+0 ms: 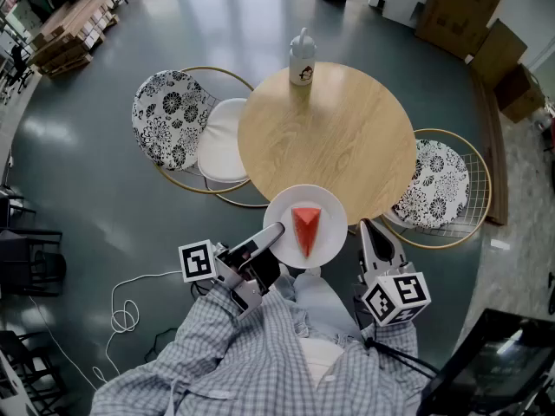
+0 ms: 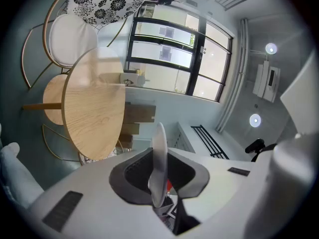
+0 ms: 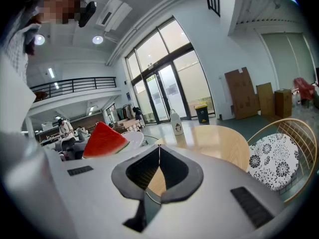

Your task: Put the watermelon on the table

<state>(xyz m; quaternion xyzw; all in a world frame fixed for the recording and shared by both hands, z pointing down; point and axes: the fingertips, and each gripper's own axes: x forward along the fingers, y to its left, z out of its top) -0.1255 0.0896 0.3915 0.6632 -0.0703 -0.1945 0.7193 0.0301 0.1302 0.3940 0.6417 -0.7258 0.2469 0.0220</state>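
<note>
- Where the left gripper (image 1: 274,232) meets the white plate (image 1: 332,204), its two jaws pinch the plate's rim. In the left gripper view the plate (image 2: 159,153) stands edge-on right between them.
- The right gripper (image 1: 368,232) holds nothing. Its jaws are pressed together at the tips. It sits just beside the plate's right side, and as far as I can see it is not touching it.
- The watermelon (image 1: 305,228) is a red wedge lying in the middle of the plate. In the right gripper view the watermelon (image 3: 103,139) shows off to the left.
- The plate is at the near edge of the round wooden table (image 1: 329,137). From above it covers a bit of that edge. I cannot tell if it rests on the wood or is held up in the air.
- Farther off, a white bottle (image 1: 302,57) stands at the far edge of the table. The left chair (image 1: 172,111) and the right chair (image 1: 438,185) both have flowery cushions.
- I think the carrying part is almost done and the putting-down part is the job now.
- The next move needs the plate kept flat so the wedge does not slide off. It should go forward over the bare wood, come down until it sits, and only then should the jaws let go. The bottle is well away, so there is lots of room.
</note>
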